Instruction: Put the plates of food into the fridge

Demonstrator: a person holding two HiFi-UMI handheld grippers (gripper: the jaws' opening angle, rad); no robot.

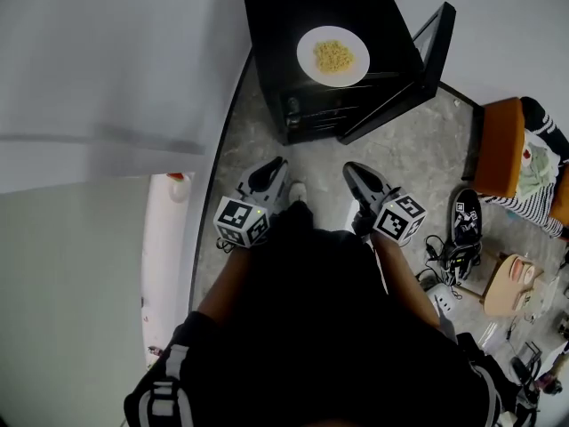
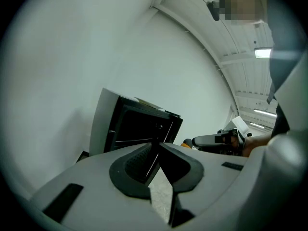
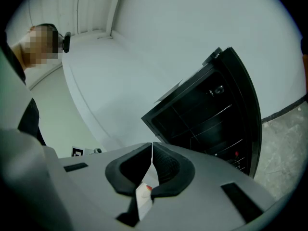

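Observation:
A white plate (image 1: 332,56) of yellow food sits on top of a small black fridge (image 1: 302,105). The fridge door (image 1: 404,78) stands open to the right. Both grippers hover over the floor in front of the fridge, pointing at it. My left gripper (image 1: 274,169) is shut with nothing between its pads; its own view shows the tips (image 2: 155,146) meeting in front of the fridge (image 2: 139,129). My right gripper (image 1: 352,171) is also shut and empty (image 3: 152,146), and it faces the fridge's open interior (image 3: 207,114) with its wire shelves.
A white wall (image 1: 107,60) runs along the left, with a white object (image 1: 169,238) at its foot. On the right stand an orange chair (image 1: 498,145), a shoe (image 1: 467,221), tangled cables (image 1: 444,256) and a cardboard box (image 1: 508,283). The floor (image 1: 311,163) is grey stone.

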